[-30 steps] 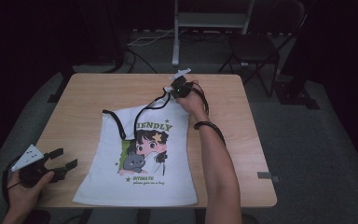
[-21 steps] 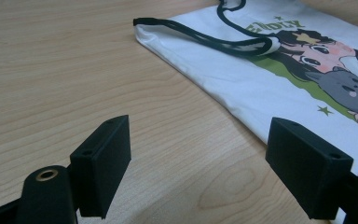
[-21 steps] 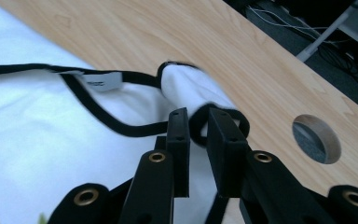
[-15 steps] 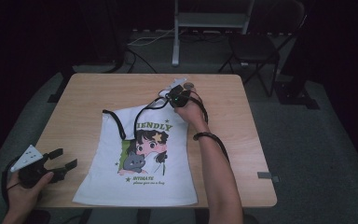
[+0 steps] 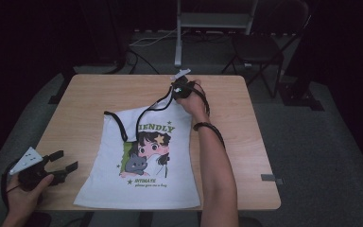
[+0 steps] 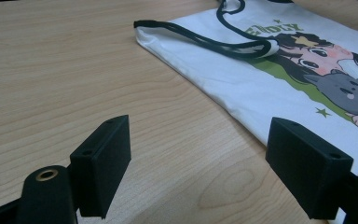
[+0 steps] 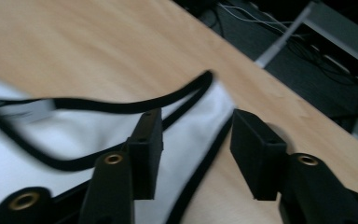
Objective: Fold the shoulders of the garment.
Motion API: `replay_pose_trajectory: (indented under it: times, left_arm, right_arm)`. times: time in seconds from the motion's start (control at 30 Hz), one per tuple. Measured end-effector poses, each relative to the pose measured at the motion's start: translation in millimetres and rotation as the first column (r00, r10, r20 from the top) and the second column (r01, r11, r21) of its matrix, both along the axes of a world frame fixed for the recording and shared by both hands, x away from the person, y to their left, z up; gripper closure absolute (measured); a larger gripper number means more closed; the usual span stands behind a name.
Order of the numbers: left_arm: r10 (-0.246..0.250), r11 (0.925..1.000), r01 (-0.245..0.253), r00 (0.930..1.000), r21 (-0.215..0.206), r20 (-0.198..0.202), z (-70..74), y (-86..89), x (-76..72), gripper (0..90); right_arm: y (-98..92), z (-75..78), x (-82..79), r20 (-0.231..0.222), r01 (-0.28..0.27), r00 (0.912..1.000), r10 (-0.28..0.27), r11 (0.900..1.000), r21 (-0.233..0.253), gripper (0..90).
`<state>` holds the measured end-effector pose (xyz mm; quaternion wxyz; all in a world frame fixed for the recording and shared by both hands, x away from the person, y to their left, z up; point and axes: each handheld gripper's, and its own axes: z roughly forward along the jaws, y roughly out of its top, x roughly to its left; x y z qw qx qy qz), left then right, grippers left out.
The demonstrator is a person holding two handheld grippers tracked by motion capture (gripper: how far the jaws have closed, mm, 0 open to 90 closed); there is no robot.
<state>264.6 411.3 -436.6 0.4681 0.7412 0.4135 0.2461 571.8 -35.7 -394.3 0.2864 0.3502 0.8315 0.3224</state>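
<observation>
Tank top [image 5: 144, 156], white with black trim and a cartoon print, lies flat on the wooden surface [image 5: 75, 109], long axis running from the near edge toward the far edge. High view: the right gripper [image 5: 178, 90] sits at the garment's far shoulder strap, hand reaching forward; the left gripper [image 5: 56, 165] rests off the garment's near corner, apart from the cloth, jaws spread.

Left gripper view: jaws stand wide apart over bare wood, nothing between them. The garment's side edge [image 6: 223, 88] lies ahead and toward the right jaw, not touched.

Right gripper view: jaws partly open, straddling the black-edged strap [image 7: 186, 135], white cloth between them; not yet closed on it, as far as can be judged.

Judgement: the right gripper is nearer and placed to pinch the strap; the left must travel sideways to the hem.
</observation>
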Motion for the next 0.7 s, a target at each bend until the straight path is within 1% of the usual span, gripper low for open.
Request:
replay_pose_trajectory:
  times: [0.1,0.17,0.2,0.27,0.3,0.43,0.5,0.57,0.63,0.7]
  left_arm:
    - [0.000,1.0000,0.000,1.0000,0.001,0.000,-0.1,-0.2,0.1,21.6]
    - [-0.002,1.0000,0.002,1.0000,-0.002,-0.002,-0.1,-0.4,0.0,21.6]
    - [-0.001,1.0000,0.001,1.0000,-0.002,-0.002,-0.1,-0.4,0.1,21.6]
    - [0.002,1.0000,-0.002,1.0000,0.000,-0.002,-0.1,-0.4,0.2,21.6]
    - [0.004,1.0000,-0.004,1.0000,0.002,-0.002,-0.1,-0.4,0.2,21.6]
    - [0.008,1.0000,-0.008,1.0000,-0.003,-0.001,-0.3,-0.4,0.5,21.6]
    - [0.010,0.9999,-0.010,0.9999,-0.006,-0.006,-0.3,-0.2,0.9,21.6]
    - [0.009,0.9999,-0.009,0.9999,-0.005,-0.008,-0.3,-0.1,1.4,21.6]
    - [0.010,0.9999,-0.010,0.9999,-0.005,-0.010,-0.4,-0.2,1.5,21.6]
    - [0.012,0.9999,-0.012,0.9999,-0.006,-0.008,-0.3,-0.1,1.3,21.6]
  right_arm:
    - [-4.0,-1.2,15.1,-0.018,0.034,0.9993,-0.034,0.999,-0.002,48.7]
    - [-5.8,-2.2,24.2,-0.027,0.045,0.9986,-0.045,0.999,0.006,46.9]
    - [-6.5,-3.0,28.8,-0.028,0.046,0.9986,-0.046,0.999,0.001,45.9]
    - [-6.8,-6.2,37.3,-0.043,0.050,0.9978,-0.050,0.999,0.012,45.4]
    - [-7.1,-8.0,41.3,-0.050,0.050,0.9975,-0.050,0.999,0.007,45.2]
    - [-3.9,-15.6,54.0,-0.070,0.045,0.9966,-0.045,0.999,0.009,43.4]
    - [-3.4,-20.2,59.5,-0.080,0.046,0.9959,-0.044,0.999,0.021,42.0]
    - [-2.0,-25.3,64.1,-0.105,0.053,0.9933,-0.048,0.998,0.044,40.2]
    - [-1.4,-28.8,68.3,-0.113,0.059,0.9922,-0.053,0.997,0.053,40.1]
    - [-2.2,-32.3,72.0,-0.120,0.072,0.9908,-0.062,0.994,0.079,39.8]
